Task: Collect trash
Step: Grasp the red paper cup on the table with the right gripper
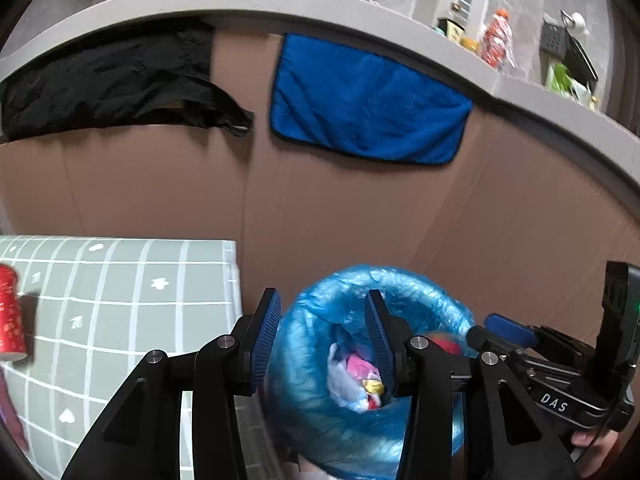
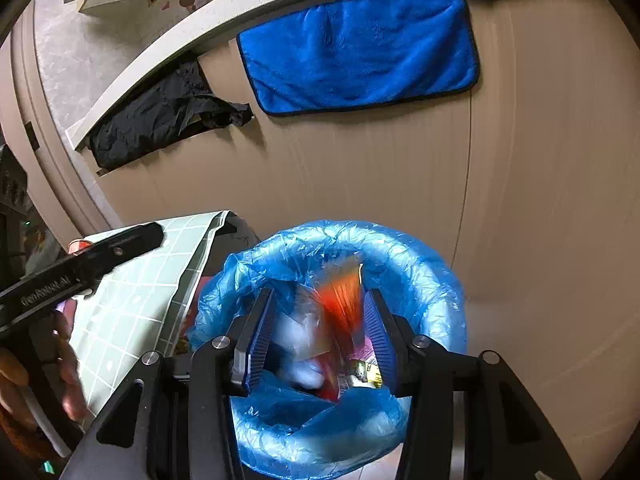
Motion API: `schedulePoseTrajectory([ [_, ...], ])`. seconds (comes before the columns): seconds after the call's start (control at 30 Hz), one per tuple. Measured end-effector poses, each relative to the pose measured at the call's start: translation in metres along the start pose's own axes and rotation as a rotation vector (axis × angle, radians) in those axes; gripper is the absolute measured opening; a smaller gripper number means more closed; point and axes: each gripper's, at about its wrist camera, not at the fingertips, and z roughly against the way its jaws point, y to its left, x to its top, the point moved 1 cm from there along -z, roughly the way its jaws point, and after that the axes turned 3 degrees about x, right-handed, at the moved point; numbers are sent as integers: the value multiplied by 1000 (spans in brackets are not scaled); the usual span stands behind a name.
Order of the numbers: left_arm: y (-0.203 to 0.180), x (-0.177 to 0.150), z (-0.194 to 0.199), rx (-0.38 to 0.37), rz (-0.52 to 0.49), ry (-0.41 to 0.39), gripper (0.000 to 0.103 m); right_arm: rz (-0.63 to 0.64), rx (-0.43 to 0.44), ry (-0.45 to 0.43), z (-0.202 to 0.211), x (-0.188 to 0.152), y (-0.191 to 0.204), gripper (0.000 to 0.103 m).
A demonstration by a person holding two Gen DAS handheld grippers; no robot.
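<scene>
"DAS" in white on the right tool's (image 1: 500, 330) black body; blurred "GenRobot.AI" on left tool's (image 2: 80, 268) arm.

At the top centre of your left view a blue towel (image 1: 368, 100) hangs down the brown panel (image 1: 340, 220), a black cloth (image 1: 112, 80) drapes upper left, and an orange-capped bottle (image 1: 497, 38) stands on the ledge (image 1: 280, 4) upper right.

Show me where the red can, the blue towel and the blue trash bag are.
red can (image 1: 11, 316): left wrist view, its side.
blue towel (image 2: 360, 54): right wrist view, its middle.
blue trash bag (image 2: 432, 280): right wrist view, its rim.
</scene>
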Motion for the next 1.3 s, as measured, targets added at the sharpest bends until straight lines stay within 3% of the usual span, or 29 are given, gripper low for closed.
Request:
schedulePoseTrajectory([
  [0.23, 57, -5, 51, 87, 43, -45, 45, 36, 1, -51, 25, 7, 29, 44],
  [0.37, 107, -13, 85, 163, 83, -73, 45, 71, 48, -89, 35, 13, 66, 44],
  [0.57, 197, -36, 137, 302, 148, -91, 45, 191, 129, -60, 17, 17, 152, 44],
  [0.83, 316, -73, 187, 453, 290, -74, 45, 380, 289, 32, -23, -4, 290, 44],
  [1.07, 371, -95, 208, 469, 350, -80, 45, 419, 370, 128, -80, -5, 370, 44],
  [1.3, 398, -104, 201, 418, 371, -58, 45, 423, 281, 187, -158, 10, 414, 44],
])
